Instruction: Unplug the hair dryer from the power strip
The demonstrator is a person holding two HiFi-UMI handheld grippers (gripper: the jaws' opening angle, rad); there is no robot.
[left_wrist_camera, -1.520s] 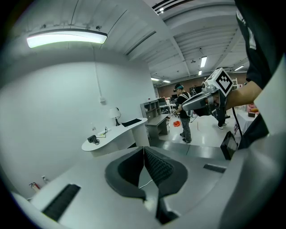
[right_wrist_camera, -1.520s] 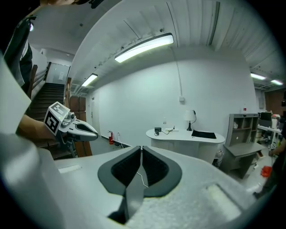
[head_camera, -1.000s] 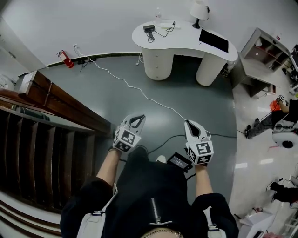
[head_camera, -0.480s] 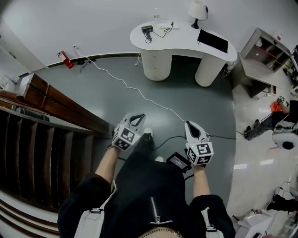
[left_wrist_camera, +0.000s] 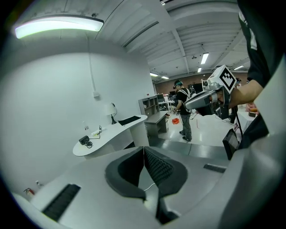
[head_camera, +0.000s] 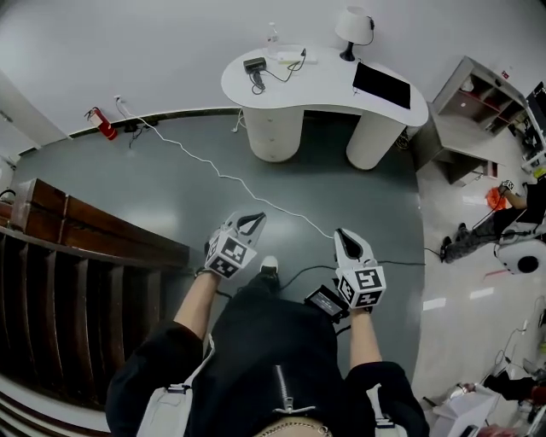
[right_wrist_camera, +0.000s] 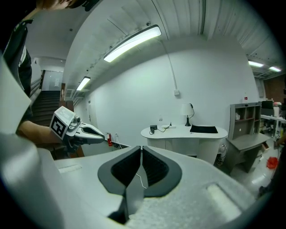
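Pointing toward the desk [head_camera: 316,85] from well back on the grey floor, left gripper [head_camera: 255,218] and right gripper [head_camera: 341,233], each with jaws pressed together on nothing. Lying far off on the desk's left end, black dryer [head_camera: 253,65], cord trailing toward the white strip [head_camera: 288,56], with a lamp [head_camera: 352,26] further right.
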